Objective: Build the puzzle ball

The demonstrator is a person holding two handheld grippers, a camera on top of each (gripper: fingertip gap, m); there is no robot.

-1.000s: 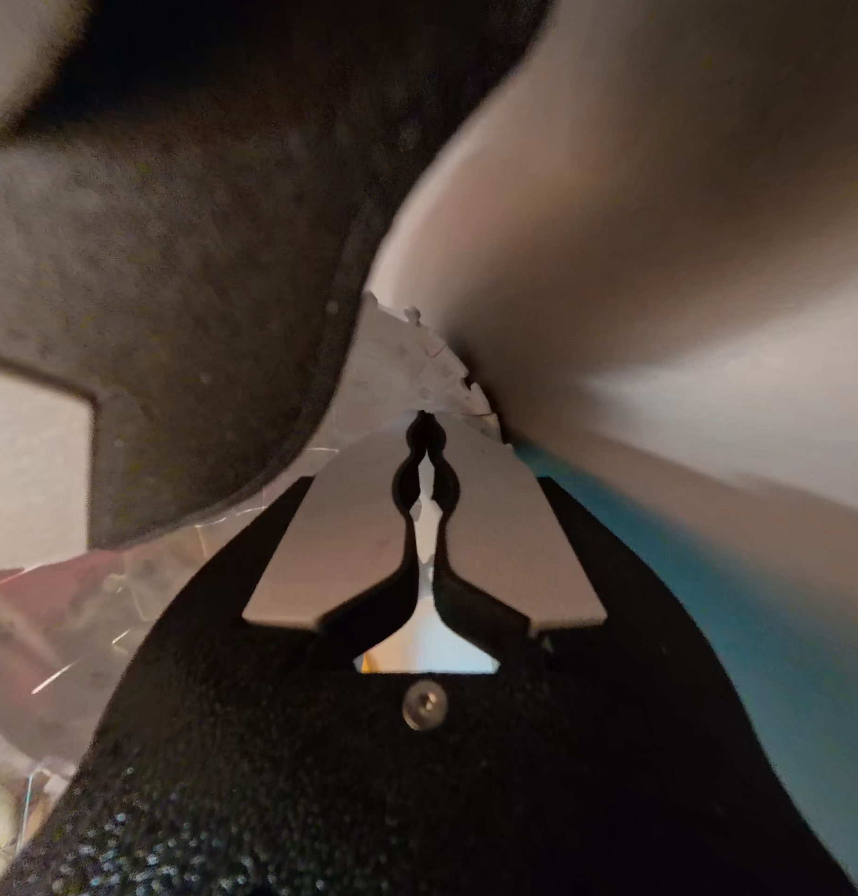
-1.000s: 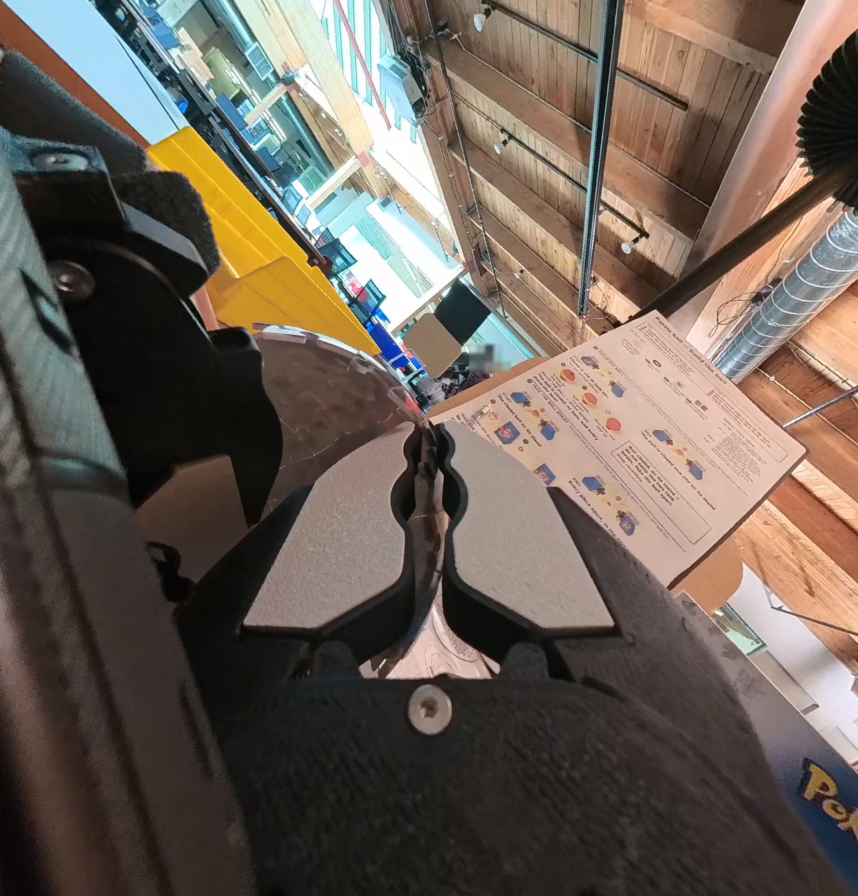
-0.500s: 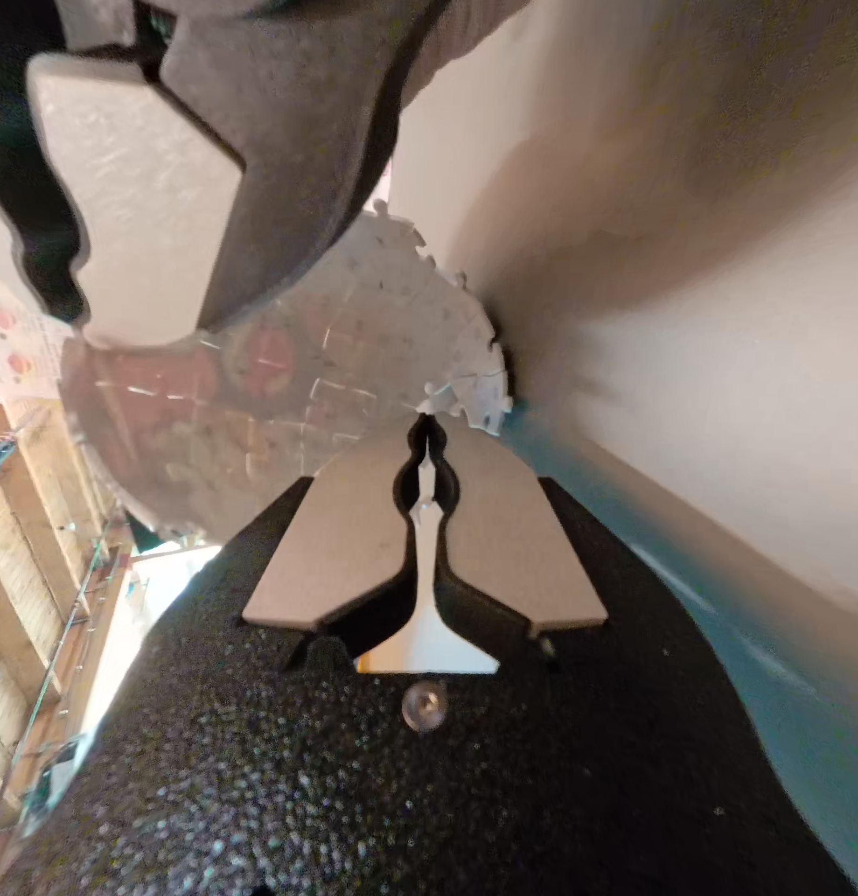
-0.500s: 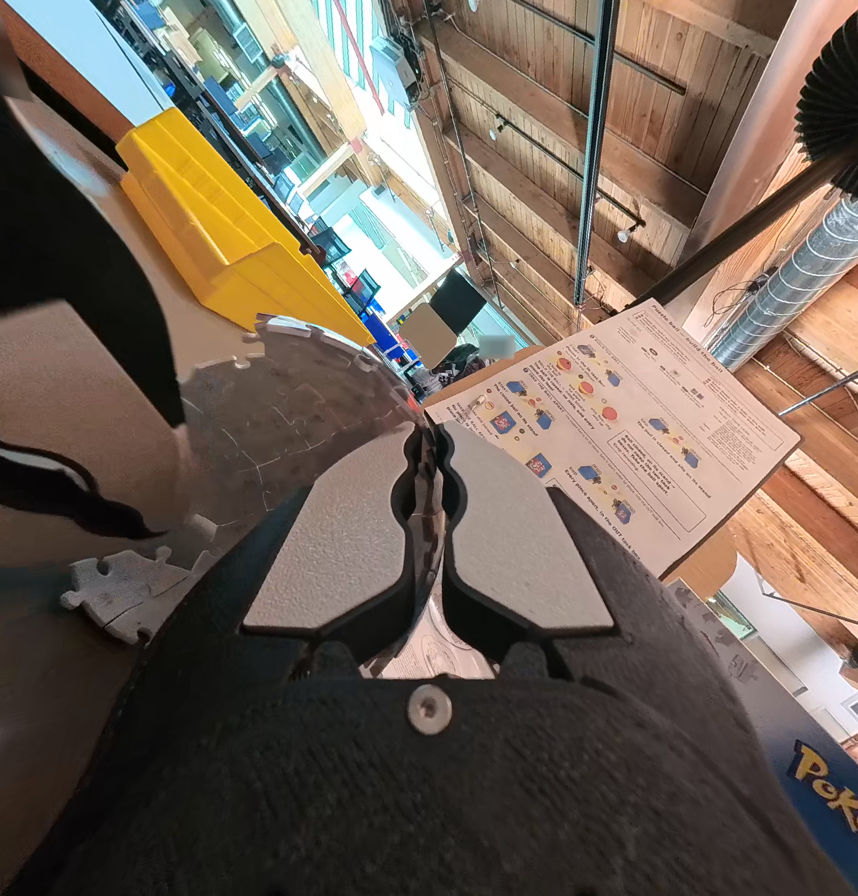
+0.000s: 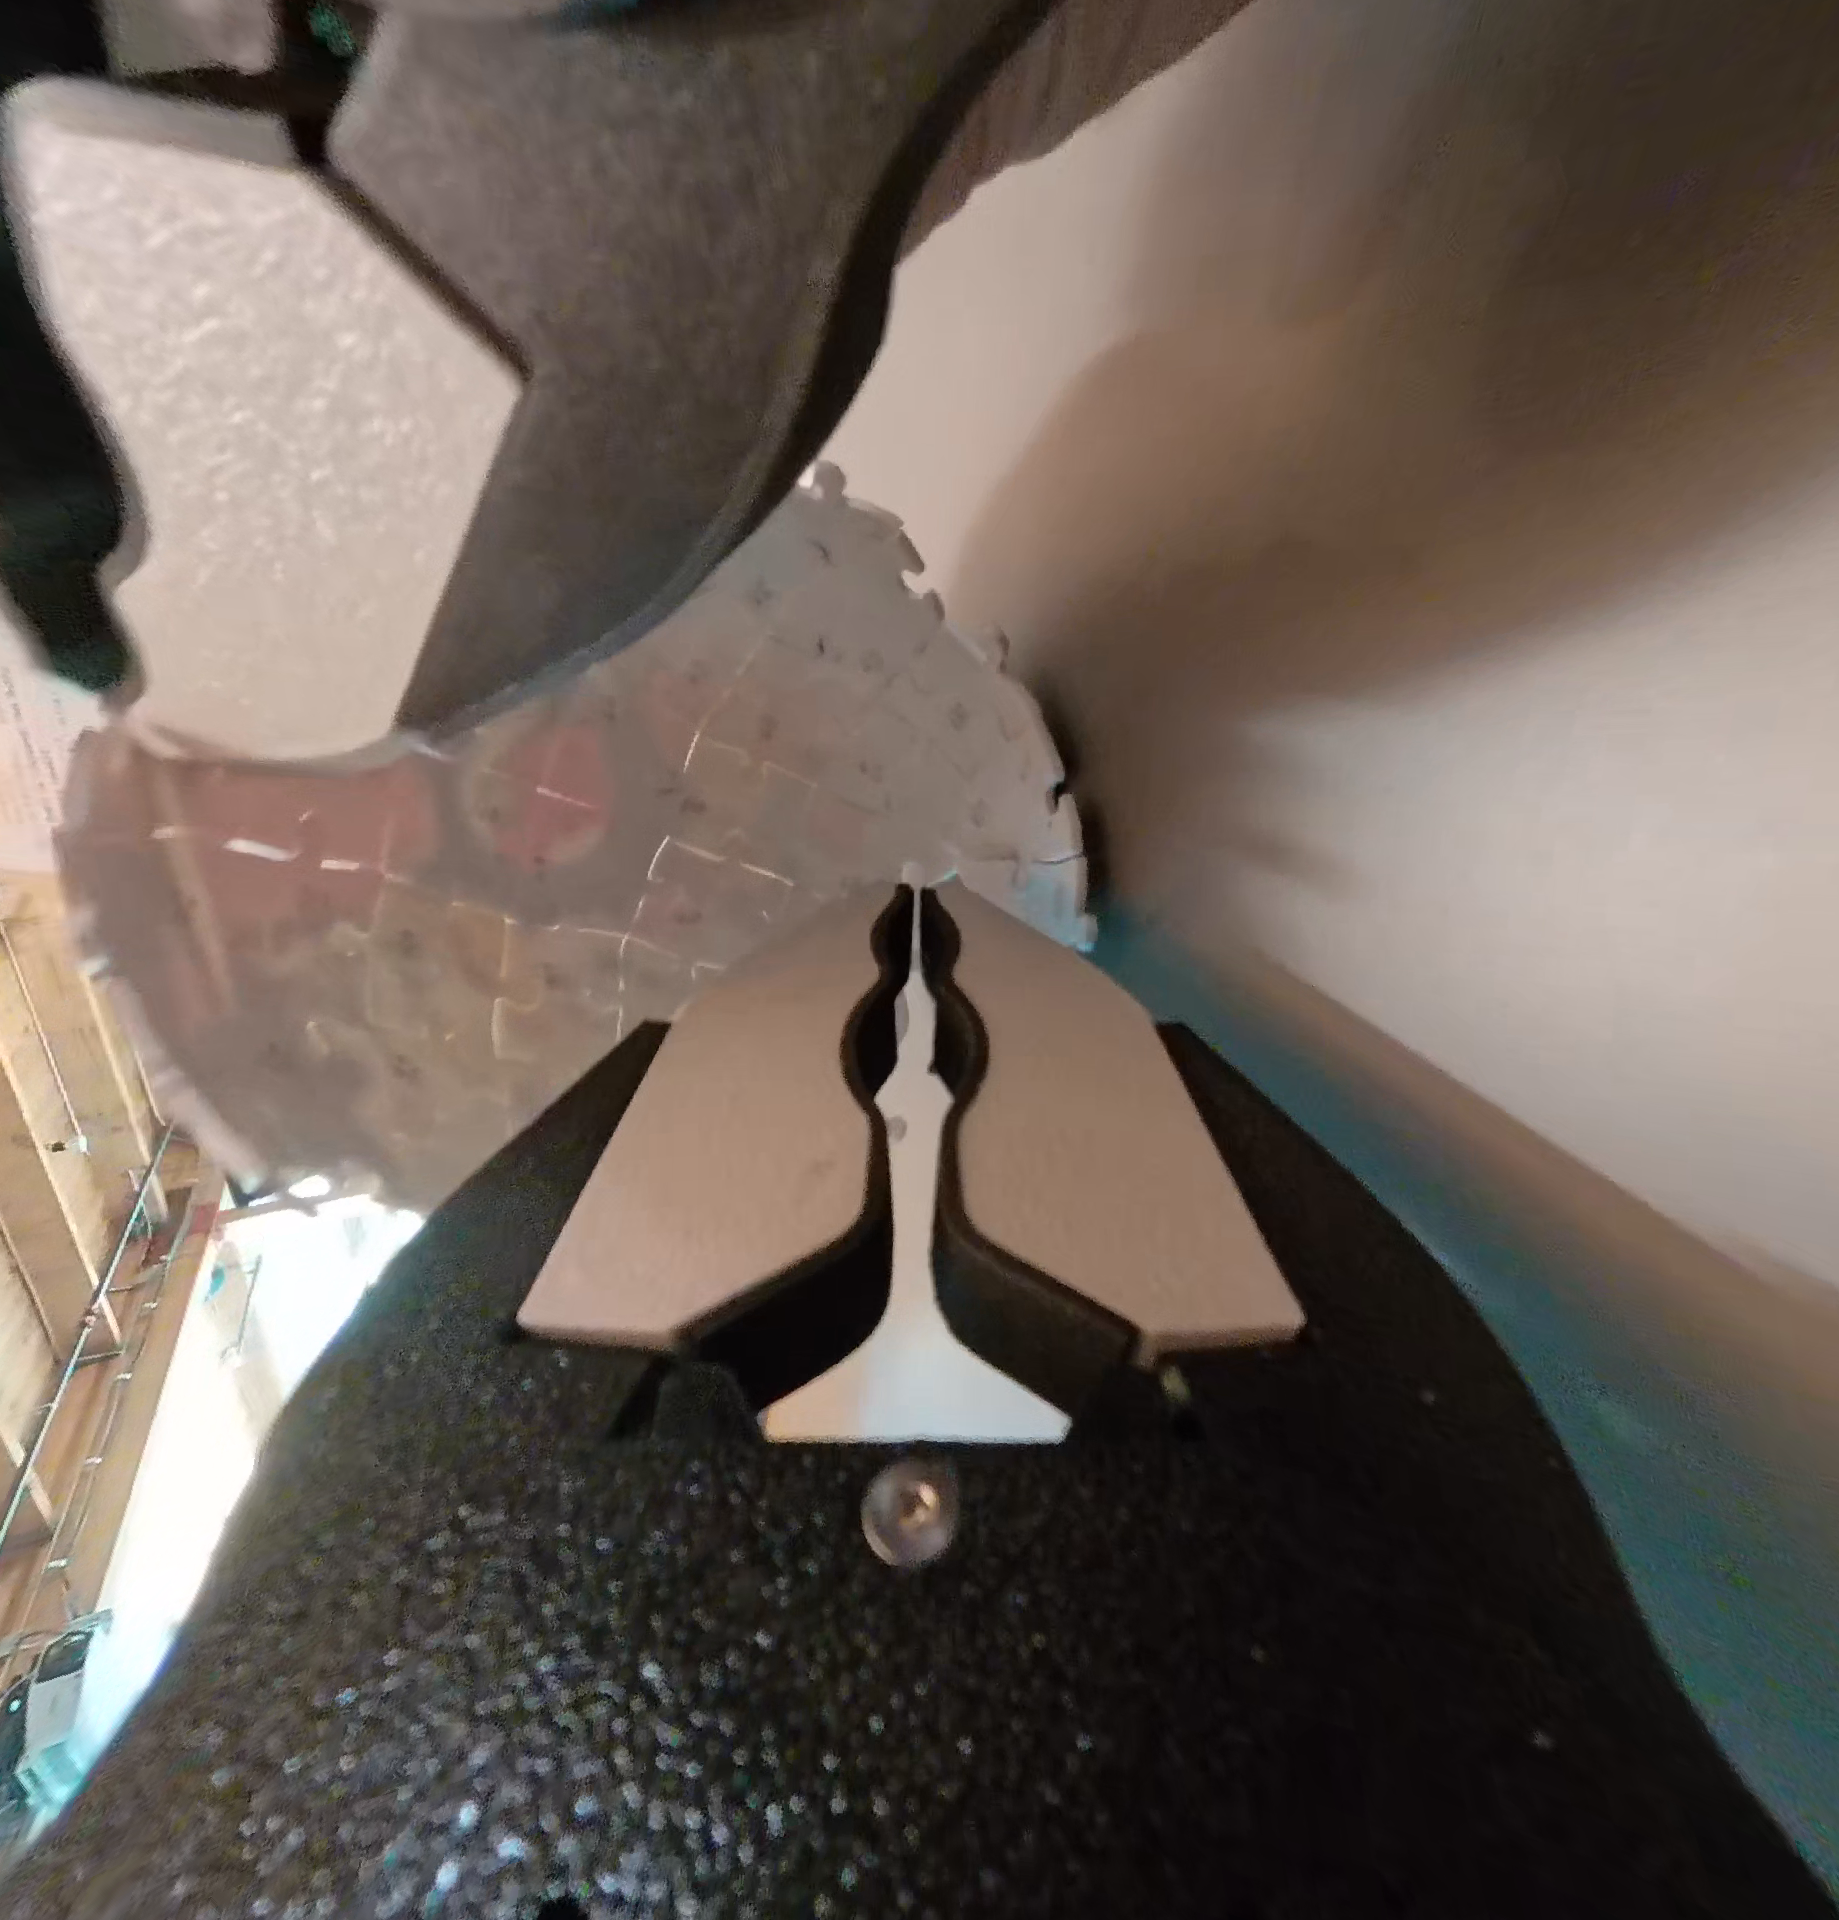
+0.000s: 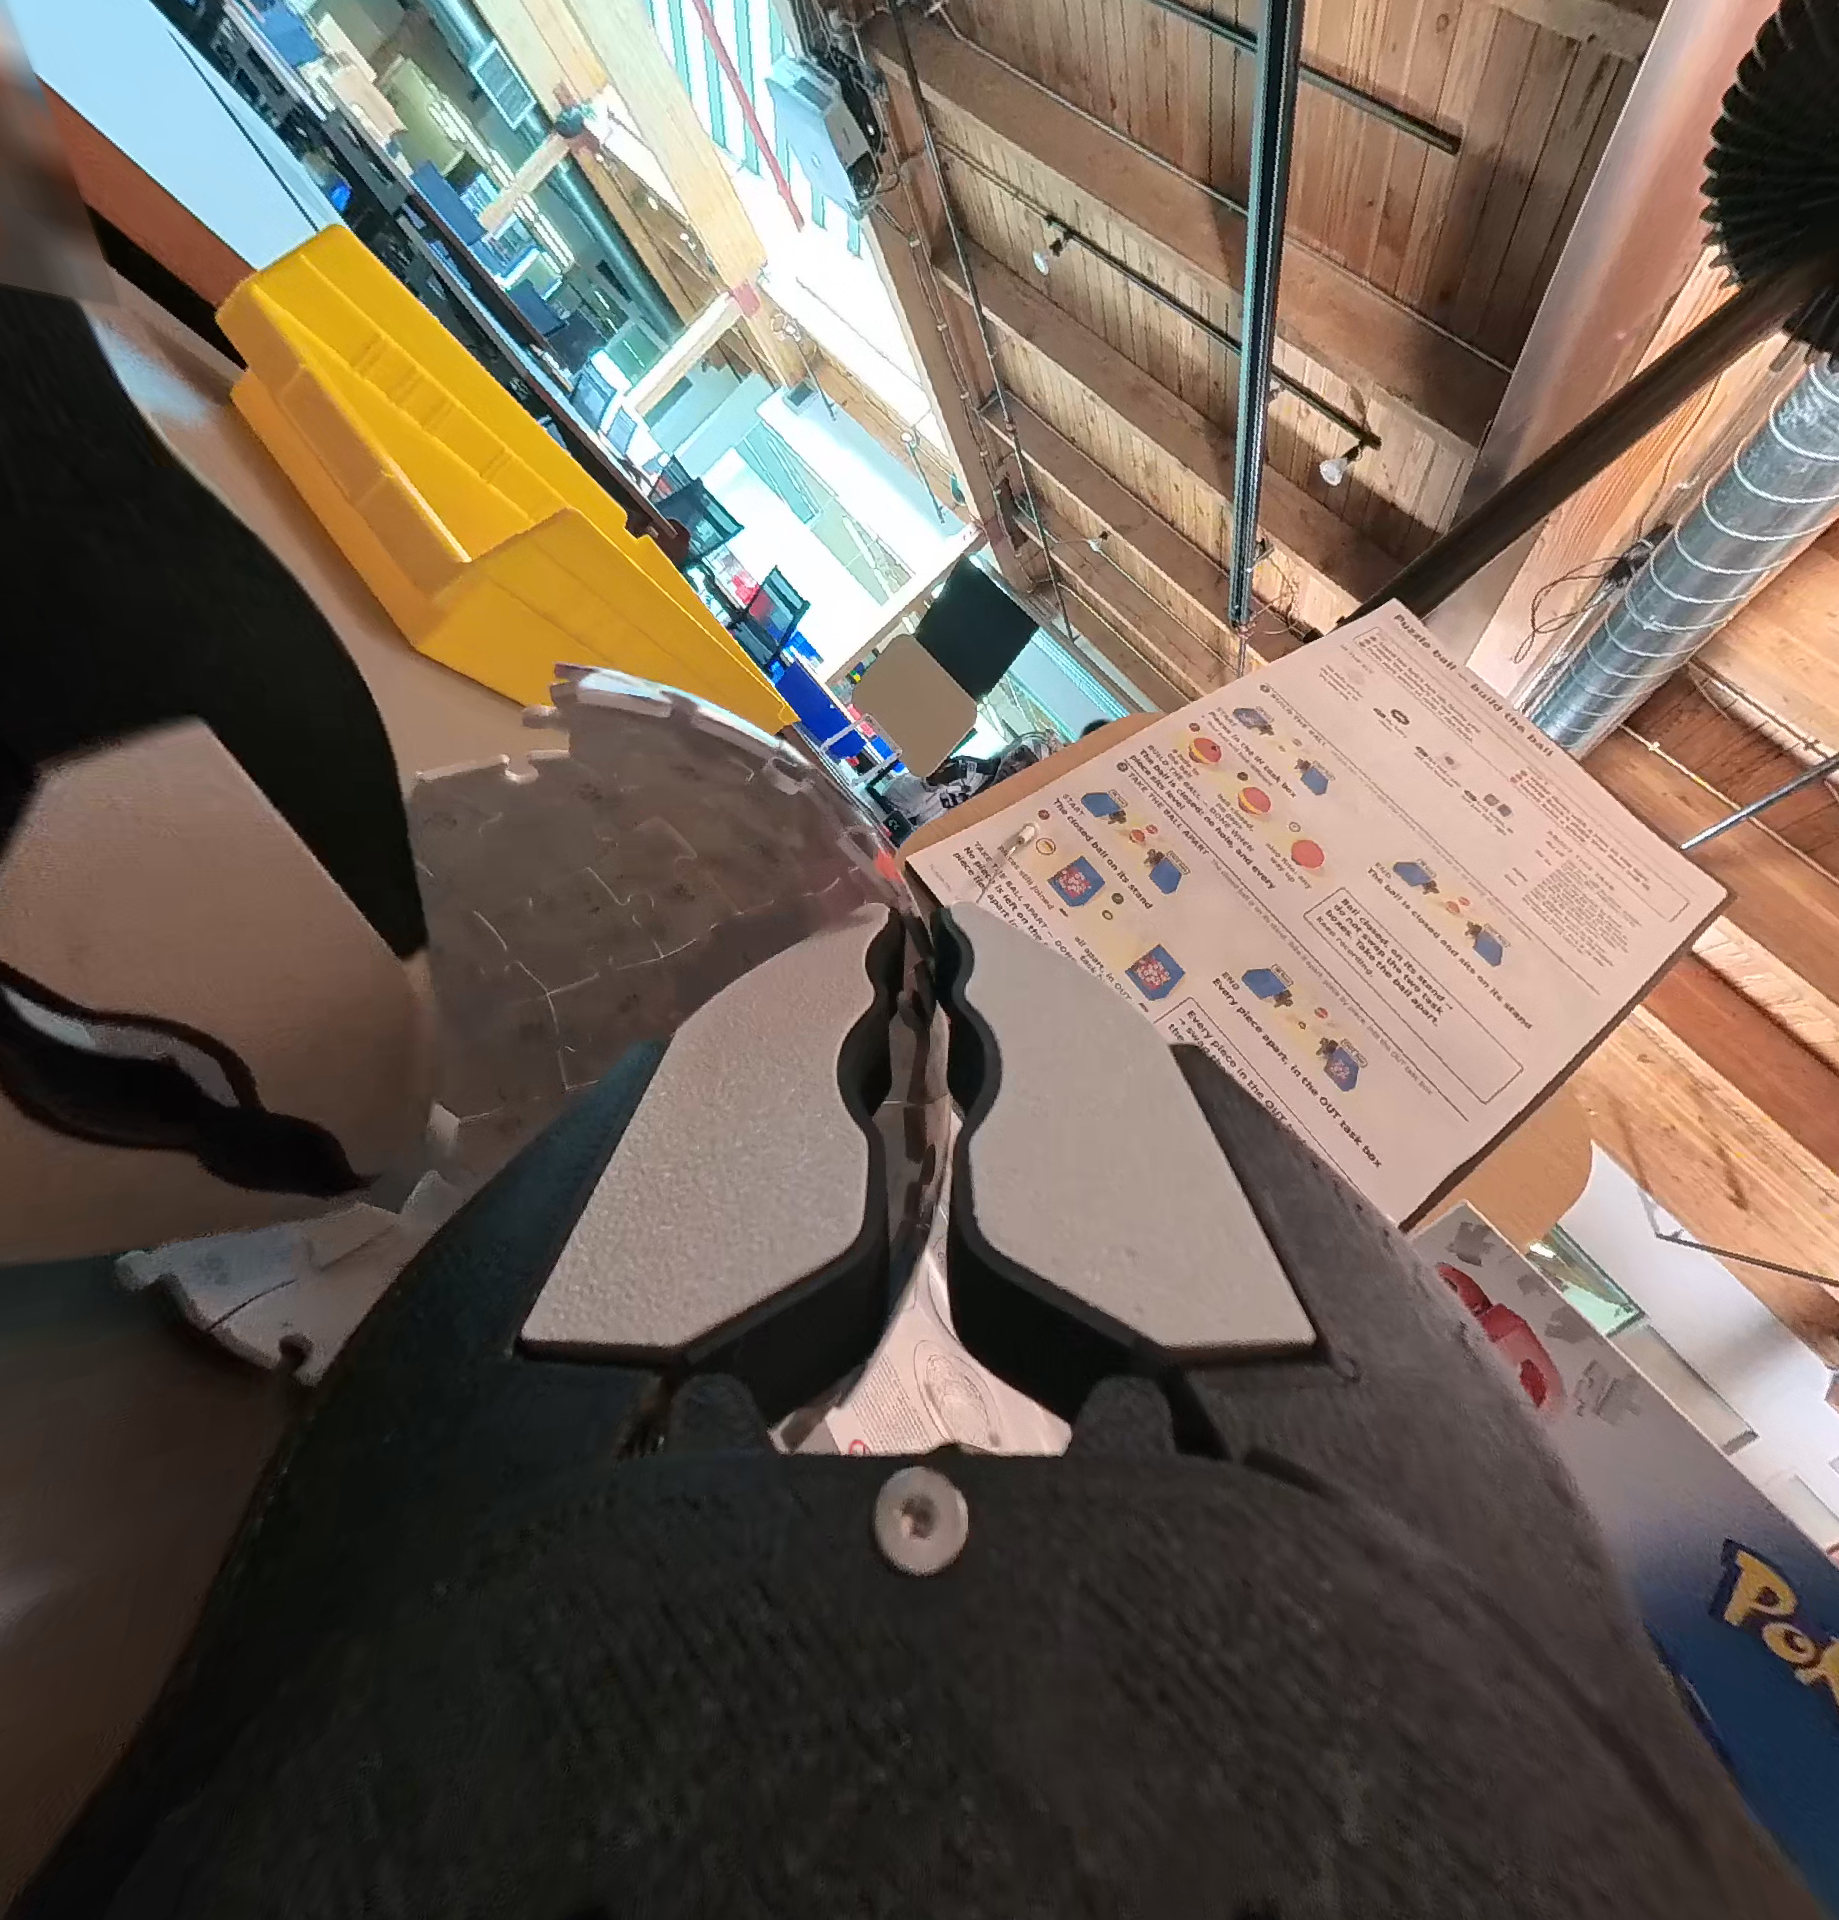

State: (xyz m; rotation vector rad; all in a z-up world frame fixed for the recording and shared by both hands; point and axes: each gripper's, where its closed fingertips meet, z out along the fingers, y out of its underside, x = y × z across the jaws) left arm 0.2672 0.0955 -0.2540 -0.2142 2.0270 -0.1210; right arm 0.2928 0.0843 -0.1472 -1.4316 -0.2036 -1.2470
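Note:
The puzzle ball is a curved, part-built shell of joined pieces (image 6: pixel 624 904), seen from its grey inner side, with red showing through in the left wrist view (image 5: pixel 541 883). My right gripper (image 6: pixel 920 935) is shut on the shell's rim and holds it up. It looms at the top left of the left wrist view (image 5: pixel 271 364). My left gripper (image 5: pixel 912 914) is shut on a thin white section of joined pieces (image 5: pixel 998 821), edge-on between its jaws, right at the shell's edge. That section (image 6: pixel 260 1288) and the left gripper (image 6: pixel 115 727) show at the right wrist view's left.
Yellow bins (image 6: pixel 458 499) stand on the beige table (image 5: pixel 1466 831) behind the shell. An instruction sheet on a board (image 6: pixel 1341 894) stands to the right, with a blue box (image 6: pixel 1777 1621) below it. A teal mat (image 5: pixel 1621 1455) lies under my left gripper. The gap from one gripper's tips to the other's is roughly 11 cm.
The two grippers have drawn apart. The right gripper no longer fills the left wrist view, so the shell's inside shows. In the right wrist view the left gripper has moved left, baring its white section.

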